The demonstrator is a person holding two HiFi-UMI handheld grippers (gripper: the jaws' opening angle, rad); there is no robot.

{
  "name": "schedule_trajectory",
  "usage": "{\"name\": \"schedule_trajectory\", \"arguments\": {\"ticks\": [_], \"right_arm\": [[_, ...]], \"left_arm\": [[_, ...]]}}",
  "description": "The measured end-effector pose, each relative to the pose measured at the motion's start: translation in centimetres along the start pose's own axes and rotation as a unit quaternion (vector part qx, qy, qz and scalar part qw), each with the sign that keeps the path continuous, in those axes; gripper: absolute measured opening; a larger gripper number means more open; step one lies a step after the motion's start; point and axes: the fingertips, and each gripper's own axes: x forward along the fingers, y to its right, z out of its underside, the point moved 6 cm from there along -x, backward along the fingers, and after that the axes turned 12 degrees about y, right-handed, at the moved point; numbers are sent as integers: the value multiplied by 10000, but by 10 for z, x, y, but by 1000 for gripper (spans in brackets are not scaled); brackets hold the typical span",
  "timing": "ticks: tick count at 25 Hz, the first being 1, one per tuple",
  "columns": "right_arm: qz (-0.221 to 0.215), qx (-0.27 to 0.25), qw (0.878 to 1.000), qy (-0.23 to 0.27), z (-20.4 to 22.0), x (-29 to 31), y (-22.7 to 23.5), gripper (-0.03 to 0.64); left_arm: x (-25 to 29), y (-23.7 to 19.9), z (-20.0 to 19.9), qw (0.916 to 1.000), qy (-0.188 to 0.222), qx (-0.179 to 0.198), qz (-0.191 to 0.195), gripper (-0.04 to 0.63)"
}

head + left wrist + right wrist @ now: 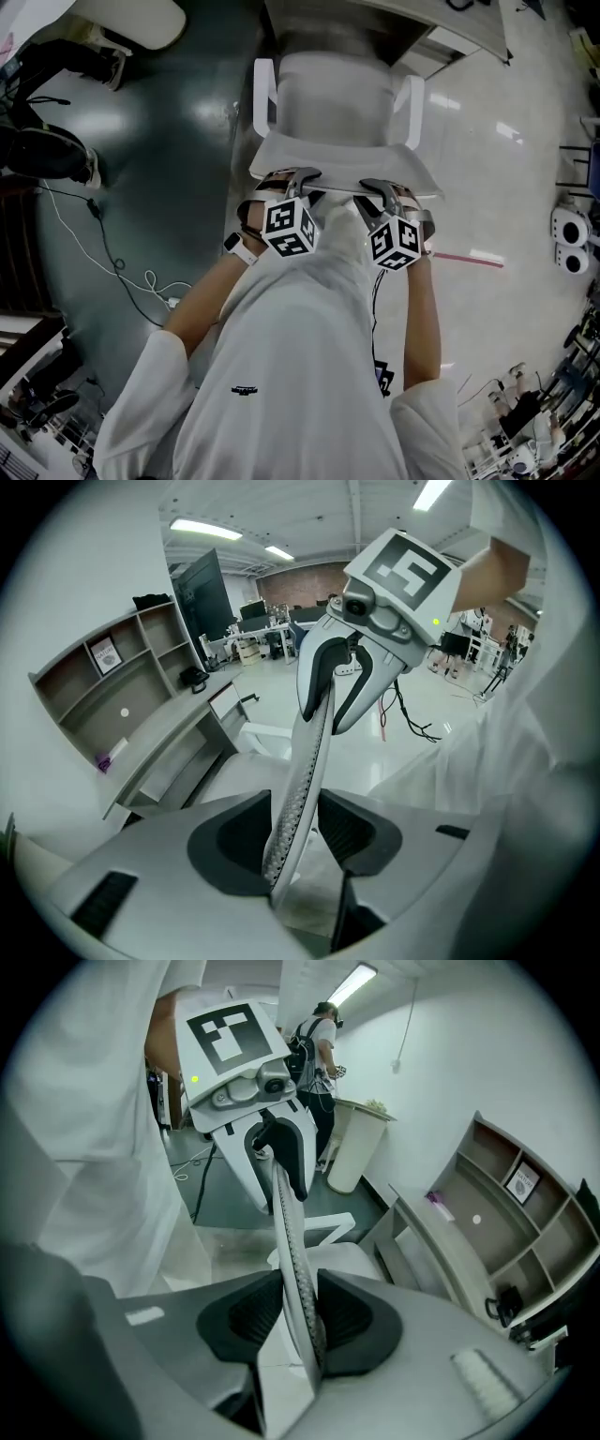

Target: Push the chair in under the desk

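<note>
Left tool [295, 841] is closed on the thin top edge of the chair [335, 98] back. Right tool [302, 1321] is clamped on the same edge, just beside it. Grip done, push mostly left, I'd say: seat and both armrests sit out in front of the table [169, 731], only the seat front near its edge. White chair, perforated back, squarely facing the table.

Ahead of the chair [333, 94] the desk [450, 28] blocks — open floor [497, 187] right, cables [112, 258] left.

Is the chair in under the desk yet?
Out. The chair's whole seat and both armrests show in front of the desk edge.
</note>
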Motion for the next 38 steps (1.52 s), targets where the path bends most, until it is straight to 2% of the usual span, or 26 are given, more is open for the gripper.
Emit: {"name": "schedule_trajectory", "arguments": {"ticks": [5, 10, 17, 24, 29, 33, 38], "right_arm": [[194, -128, 9997, 18, 4, 12, 24, 126], [403, -400, 9984, 77, 10, 17, 51, 126], [281, -484, 9984, 82, 14, 26, 94, 129], [491, -619, 9967, 187, 5, 49, 126, 127], [466, -343, 9983, 98, -1, 69, 159, 127], [520, -318, 9981, 85, -6, 83, 180, 127], [368, 139, 9992, -93, -13, 98, 204, 127]], "left_arm": [[14, -26, 0, 9999, 44, 99, -83, 158], [28, -53, -10, 9999, 85, -91, -47, 169], [44, -85, -21, 9996, 81, -62, -272, 164], [52, -132, -15, 9993, 21, -109, -370, 189], [60, -168, -13, 9983, 80, 184, -545, 192], [66, -195, -10, 9984, 84, 217, -508, 192], [69, -219, -5, 9961, 222, 555, -647, 193]]}}
